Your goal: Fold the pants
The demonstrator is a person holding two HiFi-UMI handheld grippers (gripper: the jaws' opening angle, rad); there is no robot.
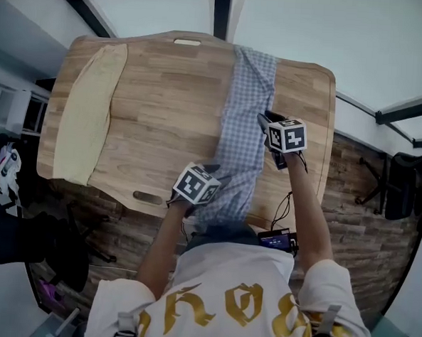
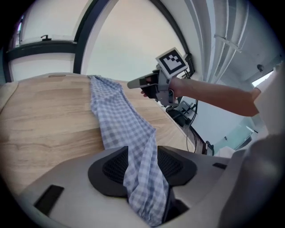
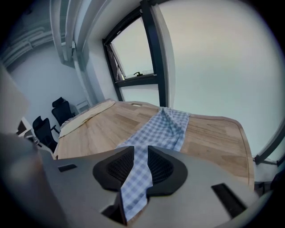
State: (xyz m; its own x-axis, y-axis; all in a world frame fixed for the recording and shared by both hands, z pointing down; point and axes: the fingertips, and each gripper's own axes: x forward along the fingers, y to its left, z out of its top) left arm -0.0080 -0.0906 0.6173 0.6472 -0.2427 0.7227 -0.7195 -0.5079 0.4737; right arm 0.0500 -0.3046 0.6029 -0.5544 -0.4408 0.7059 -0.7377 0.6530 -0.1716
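Observation:
Blue-and-white checked pants (image 1: 247, 109) lie in a long strip from the far edge of the wooden table (image 1: 164, 111) to its near edge. My left gripper (image 1: 212, 171) is at the near end, shut on a bunched edge of the cloth, which runs between its pads (image 2: 116, 165) in the left gripper view. My right gripper (image 1: 264, 120) is at the strip's right side, further up the table, shut on a narrow fold of the pants (image 3: 164, 127) that passes between its pads (image 3: 121, 165). The right gripper (image 2: 136, 83) shows above the pants (image 2: 116, 116) in the left gripper view.
A cream cloth (image 1: 86, 114) lies along the table's left side. Black chairs (image 3: 49, 129) stand beyond the table's left end. Dark devices and cables (image 1: 278, 239) sit off the near right edge. A window wall runs behind the far edge.

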